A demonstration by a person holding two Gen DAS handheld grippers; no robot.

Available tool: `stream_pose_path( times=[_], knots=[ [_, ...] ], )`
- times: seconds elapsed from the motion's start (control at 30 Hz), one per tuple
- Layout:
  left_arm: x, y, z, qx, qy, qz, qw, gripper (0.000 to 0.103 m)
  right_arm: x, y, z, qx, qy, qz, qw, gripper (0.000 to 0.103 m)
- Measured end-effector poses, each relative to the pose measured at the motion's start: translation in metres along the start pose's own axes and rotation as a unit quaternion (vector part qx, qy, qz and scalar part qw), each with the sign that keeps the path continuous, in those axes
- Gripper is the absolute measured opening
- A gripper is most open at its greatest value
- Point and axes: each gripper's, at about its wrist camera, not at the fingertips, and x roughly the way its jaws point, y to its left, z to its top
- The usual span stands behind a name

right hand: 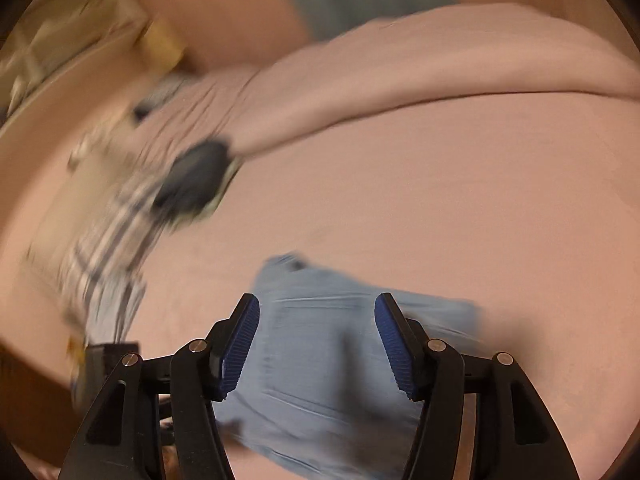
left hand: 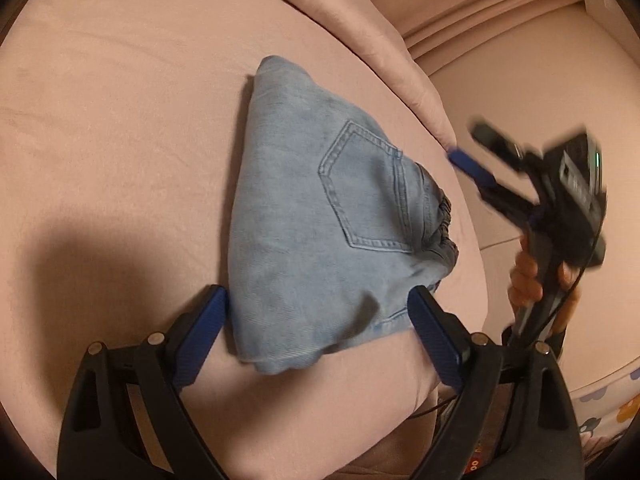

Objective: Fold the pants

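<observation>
On the pink bed (left hand: pixel 120 120), folded jeans (left hand: pixel 320 220) lie at twelve o'clock of my released left tongs (left hand: pixel 318 312); my right tongs (right hand: pixel 318 328) hover released above them.

Obstacles: I log one folded light-blue denim pants bundle (left hand: pixel 320 220) lying mid-surface on the pink bed sheet (left hand: pixel 120 140), with a raised pink blanket fold (left hand: pixel 416 92) just beyond it and a blurred striped cloth heap with a dark object (right hand: pixel 192 180) well off to one side. Free room: I see bare sheet on the bundle's far side, under my wide-open left gripper (left hand: pixel 318 304) and wide-open right gripper (right hand: pixel 318 308).
</observation>
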Motion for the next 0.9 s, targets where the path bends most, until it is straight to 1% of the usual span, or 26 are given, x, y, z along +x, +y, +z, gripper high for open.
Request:
stream_pose_path(
  times=[0.07,0.1,0.13,0.17,0.2,0.23,0.3,0.37,0.4,0.43,0.47,0.5,0.53,0.57,0.6,0.63,0.67,0.7,0.77,0.8,0.87,0.9],
  knots=[
    [0.001,0.004,-0.001,-0.006,0.002,-0.006,1.0000,0.090,0.035,0.019,0.016,-0.030,0.035,0.003,0.999,0.061],
    [0.001,0.004,-0.002,-0.006,0.002,-0.009,0.9999,0.088,0.047,0.022,0.021,-0.033,0.046,0.003,0.998,0.061],
    [0.001,0.004,-0.003,-0.004,0.001,-0.009,1.0000,0.086,0.066,0.026,0.030,-0.028,0.068,0.009,0.997,0.061],
    [0.000,0.005,-0.004,-0.003,-0.001,-0.005,1.0000,0.077,0.079,0.030,0.036,-0.023,0.083,0.014,0.996,0.061],
    [0.000,0.006,-0.005,-0.002,0.001,0.000,1.0000,0.063,0.089,0.030,0.040,-0.019,0.096,0.016,0.995,0.061],
    [-0.002,0.007,-0.006,-0.004,0.007,0.000,1.0000,0.055,0.104,0.030,0.044,-0.015,0.117,0.017,0.993,0.061],
    [-0.005,0.012,-0.007,-0.011,0.008,-0.004,0.9999,0.049,0.124,0.035,0.051,-0.015,0.141,0.009,0.990,0.061],
    [-0.008,0.017,-0.008,-0.016,0.006,-0.005,0.9998,0.041,0.148,0.037,0.051,-0.019,0.175,0.011,0.984,0.061],
    [-0.009,0.020,-0.009,-0.022,0.008,-0.011,0.9997,0.039,0.161,0.039,0.049,-0.017,0.202,0.018,0.979,0.057],
    [-0.010,0.022,-0.010,-0.024,0.009,-0.013,0.9996,0.038,0.169,0.042,0.045,-0.020,0.223,0.022,0.974,0.041],
    [-0.011,0.023,-0.010,-0.022,0.009,-0.012,0.9996,0.035,0.175,0.046,0.043,-0.040,0.232,-0.001,0.972,0.035],
    [-0.011,0.024,-0.010,-0.021,0.009,-0.012,0.9997,0.033,0.180,0.050,0.043,-0.061,0.239,-0.021,0.969,0.026],
    [-0.013,0.024,-0.012,-0.018,0.008,-0.014,0.9997,0.032,0.179,0.052,0.042,-0.066,0.239,-0.024,0.968,0.022],
    [-0.014,0.024,-0.014,-0.014,0.008,-0.012,0.9998,0.030,0.176,0.052,0.044,-0.068,0.235,-0.021,0.969,0.012],
    [-0.010,0.026,-0.009,-0.009,0.008,-0.008,0.9999,0.030,0.173,0.049,0.047,-0.060,0.227,-0.010,0.972,0.002],
    [-0.009,0.025,-0.010,-0.004,0.008,-0.005,0.9999,0.030,0.170,0.043,0.053,-0.042,0.214,-0.012,0.976,0.000],
    [-0.008,0.025,-0.012,-0.001,0.011,-0.002,0.9999,0.030,0.171,0.039,0.055,-0.035,0.210,-0.022,0.977,0.000],
    [-0.009,0.025,-0.014,0.001,0.009,-0.001,1.0000,0.030,0.175,0.035,0.054,-0.031,0.211,-0.039,0.976,0.000],
    [-0.008,0.027,-0.013,-0.006,0.009,-0.003,0.9999,0.030,0.185,0.033,0.046,-0.030,0.227,-0.043,0.972,0.000],
    [-0.009,0.027,-0.012,-0.008,0.011,-0.005,0.9999,0.030,0.186,0.035,0.045,-0.034,0.221,-0.042,0.974,0.000],
    [-0.012,0.025,-0.012,-0.009,0.014,-0.006,0.9998,0.033,0.172,0.034,0.049,-0.008,0.182,-0.008,0.983,0.000],
    [-0.015,0.024,-0.012,-0.009,0.017,-0.006,0.9998,0.034,0.164,0.034,0.054,0.005,0.164,-0.002,0.986,0.000]
  ],
)
